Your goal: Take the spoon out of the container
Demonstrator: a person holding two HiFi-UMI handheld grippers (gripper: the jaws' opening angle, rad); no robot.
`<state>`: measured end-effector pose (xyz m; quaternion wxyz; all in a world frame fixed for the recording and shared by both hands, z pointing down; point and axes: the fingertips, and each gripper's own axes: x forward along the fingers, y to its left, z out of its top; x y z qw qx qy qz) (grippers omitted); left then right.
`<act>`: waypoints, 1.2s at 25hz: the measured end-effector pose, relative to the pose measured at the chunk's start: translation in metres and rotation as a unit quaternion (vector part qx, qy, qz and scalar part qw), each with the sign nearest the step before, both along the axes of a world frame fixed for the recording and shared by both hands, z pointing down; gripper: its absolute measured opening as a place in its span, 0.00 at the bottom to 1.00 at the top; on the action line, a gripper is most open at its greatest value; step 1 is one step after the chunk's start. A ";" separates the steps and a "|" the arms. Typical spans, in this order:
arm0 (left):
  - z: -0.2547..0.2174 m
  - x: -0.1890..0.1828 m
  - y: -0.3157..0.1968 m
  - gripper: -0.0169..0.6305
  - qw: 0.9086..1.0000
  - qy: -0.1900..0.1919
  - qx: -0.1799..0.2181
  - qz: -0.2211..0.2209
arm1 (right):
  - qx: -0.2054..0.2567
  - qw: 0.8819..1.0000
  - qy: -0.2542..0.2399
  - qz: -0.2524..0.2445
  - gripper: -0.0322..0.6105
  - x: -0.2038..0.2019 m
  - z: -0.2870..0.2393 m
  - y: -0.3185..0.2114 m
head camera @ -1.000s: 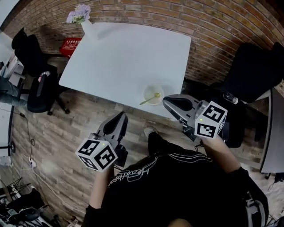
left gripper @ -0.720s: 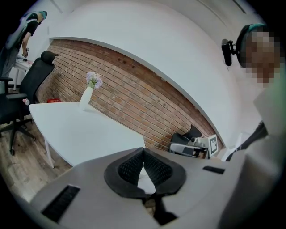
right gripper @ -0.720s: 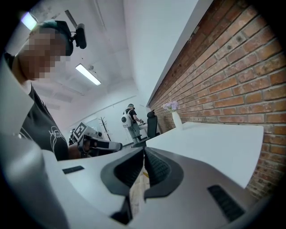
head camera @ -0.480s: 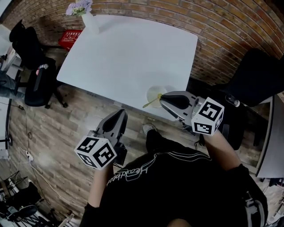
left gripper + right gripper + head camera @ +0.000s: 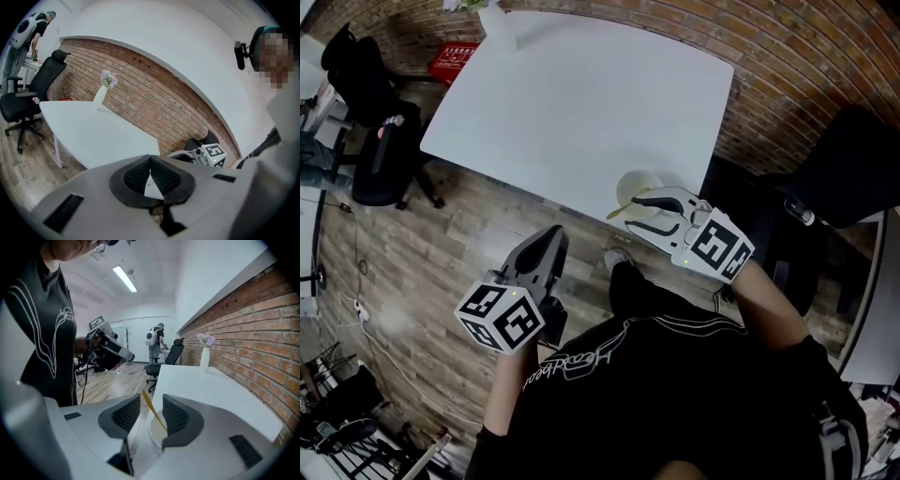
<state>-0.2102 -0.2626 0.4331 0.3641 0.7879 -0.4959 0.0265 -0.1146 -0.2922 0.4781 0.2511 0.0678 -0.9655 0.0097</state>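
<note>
A small pale round container [image 5: 639, 185] stands near the front right corner of the white table [image 5: 581, 94]. A yellow spoon [image 5: 617, 210] leans in it, with its handle sticking out over the table edge. My right gripper [image 5: 630, 211] has reached the container's near side and its jaws are opening. In the right gripper view the spoon handle [image 5: 152, 411] rises between the two pads [image 5: 126, 414] and neither pad touches it; the container [image 5: 156, 433] sits just beyond. My left gripper [image 5: 549, 246] hangs over the floor in front of the table, shut [image 5: 150, 161] and holding nothing.
A white vase with purple flowers [image 5: 497, 14] stands at the table's far left corner. Black office chairs [image 5: 380, 159] are left of the table, another [image 5: 844, 178] is to the right, and a red basket [image 5: 455, 58] sits on the floor. A brick wall runs behind the table.
My right gripper has moved forward and left to the container, and its jaws have gone from shut to open around the spoon handle. The left gripper has hardly moved.
</note>
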 end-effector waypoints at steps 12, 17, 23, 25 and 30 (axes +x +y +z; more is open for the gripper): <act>0.009 -0.011 0.007 0.03 1.000 -0.006 -0.016 -0.014 | 0.062 0.996 0.054 -0.042 0.23 -0.023 0.033 -0.001; 0.011 -0.026 0.014 0.03 0.999 -0.009 -0.016 -0.037 | 0.106 0.990 0.072 -0.058 0.17 -0.030 0.040 0.002; 0.012 -0.038 0.024 0.03 0.998 -0.006 -0.020 -0.055 | 0.138 0.987 0.072 -0.050 0.09 -0.035 0.040 0.002; 0.013 -0.040 0.026 0.03 0.998 -0.001 -0.023 -0.058 | 0.142 0.986 0.072 -0.048 0.08 -0.036 0.040 0.003; 0.012 -0.040 0.031 0.03 0.998 0.000 -0.022 -0.060 | 0.165 0.983 0.074 -0.042 0.05 -0.036 0.037 0.004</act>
